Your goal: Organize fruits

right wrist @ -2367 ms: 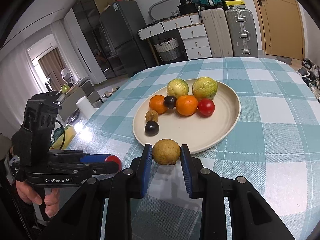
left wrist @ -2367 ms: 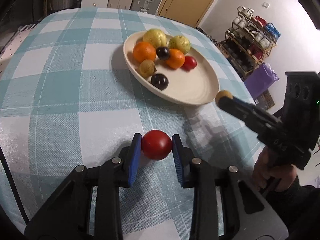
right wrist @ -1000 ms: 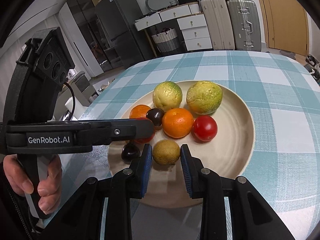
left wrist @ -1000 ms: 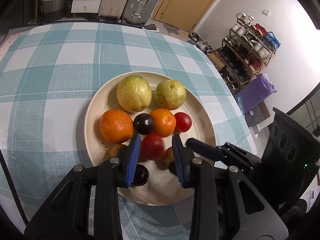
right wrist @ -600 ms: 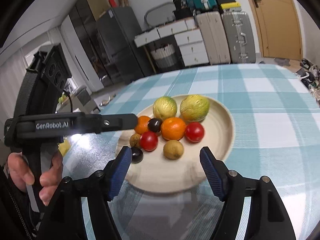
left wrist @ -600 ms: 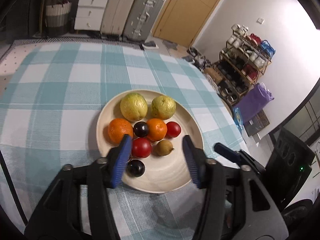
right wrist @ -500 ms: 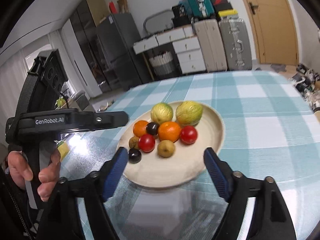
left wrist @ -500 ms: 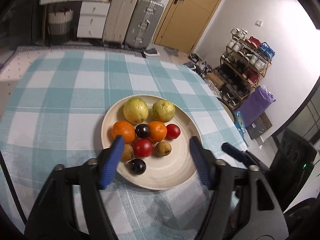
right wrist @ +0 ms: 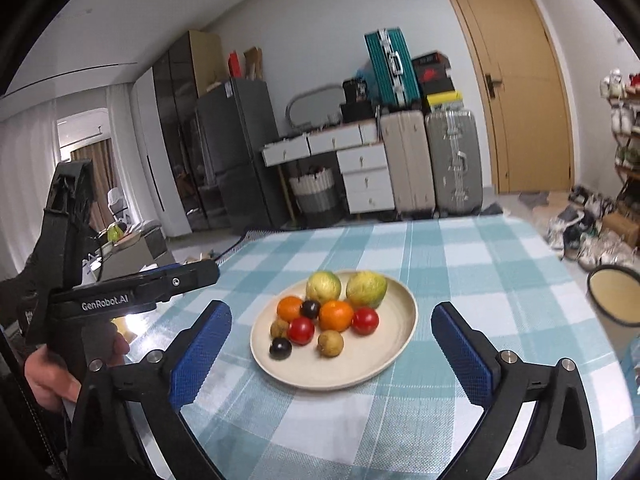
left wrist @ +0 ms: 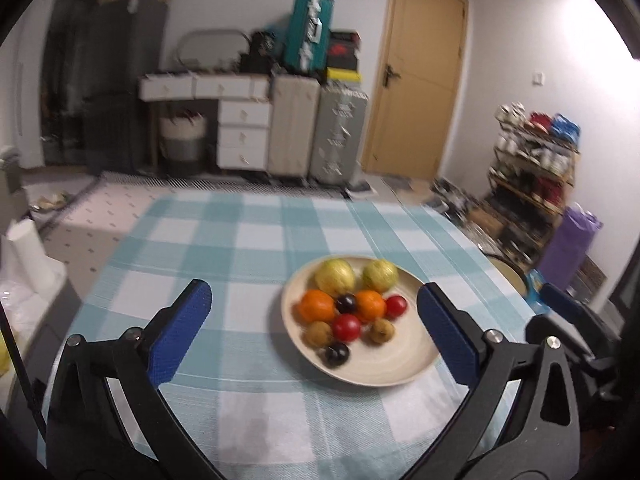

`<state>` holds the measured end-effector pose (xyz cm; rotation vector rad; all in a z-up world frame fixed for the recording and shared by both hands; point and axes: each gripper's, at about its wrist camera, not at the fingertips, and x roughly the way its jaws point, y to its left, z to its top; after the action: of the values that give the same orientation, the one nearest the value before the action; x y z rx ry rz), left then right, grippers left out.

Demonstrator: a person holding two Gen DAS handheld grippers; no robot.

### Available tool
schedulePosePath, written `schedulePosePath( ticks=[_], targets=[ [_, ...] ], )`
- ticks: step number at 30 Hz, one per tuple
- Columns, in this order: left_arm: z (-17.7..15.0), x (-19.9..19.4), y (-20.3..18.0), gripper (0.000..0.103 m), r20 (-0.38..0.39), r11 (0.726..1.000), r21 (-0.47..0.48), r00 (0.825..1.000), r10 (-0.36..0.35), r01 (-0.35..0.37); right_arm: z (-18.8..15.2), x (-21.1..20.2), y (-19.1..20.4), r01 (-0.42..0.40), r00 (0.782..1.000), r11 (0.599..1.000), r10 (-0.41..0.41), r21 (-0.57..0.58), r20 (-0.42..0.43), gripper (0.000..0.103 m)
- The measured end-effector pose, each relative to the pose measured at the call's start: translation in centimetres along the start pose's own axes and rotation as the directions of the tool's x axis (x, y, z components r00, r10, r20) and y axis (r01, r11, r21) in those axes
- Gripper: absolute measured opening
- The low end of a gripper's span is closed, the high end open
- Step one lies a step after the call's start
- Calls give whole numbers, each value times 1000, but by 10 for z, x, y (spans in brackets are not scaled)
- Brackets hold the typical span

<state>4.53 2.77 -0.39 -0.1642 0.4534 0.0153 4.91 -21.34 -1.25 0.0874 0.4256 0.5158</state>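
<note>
**Left wrist and right wrist views: both grippers empty, fruit on the plate**

Left gripper (left wrist: 312,326) has just been opening; its jaws stand wide apart with nothing between them. Ahead of them, nearer the right-hand jaw, the cream plate (left wrist: 396,368) sits on the checked tablecloth (left wrist: 240,248). Right gripper (right wrist: 332,344) has likewise just been opening and is empty, the plate (right wrist: 360,372) lying beyond its gap. On it: a dark plum (right wrist: 280,348), brown fruit (right wrist: 330,343), red tomatoes (right wrist: 301,330), oranges (right wrist: 336,315), then two green-yellow fruits (right wrist: 366,289) farthest.
</note>
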Motion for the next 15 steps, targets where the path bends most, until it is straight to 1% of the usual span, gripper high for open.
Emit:
schedulePosePath(
  ticks=[2,4,8,12,15],
  targets=[
    [-2,-7,1,103,30,1000,10,999,15,-16,0,-6,4,19,999,1000,-19,-11,26,103],
    [-5,-14,1,103,55,998,24,997,56,-57,-1,-11,7,37,998,999,-36,-22,50,103],
    [-16,-25,2,103,90,995,43,993,82,-86,-4,-22,12,46,994,998,-41,-46,100,103],
    [-30,-31,1,103,141,992,70,986,90,-101,-10,-29,12,69,988,996,-61,-51,143,103],
    [-40,-31,3,103,139,989,88,984,109,-122,-14,-33,11,82,985,995,-73,-52,154,103]
  ],
)
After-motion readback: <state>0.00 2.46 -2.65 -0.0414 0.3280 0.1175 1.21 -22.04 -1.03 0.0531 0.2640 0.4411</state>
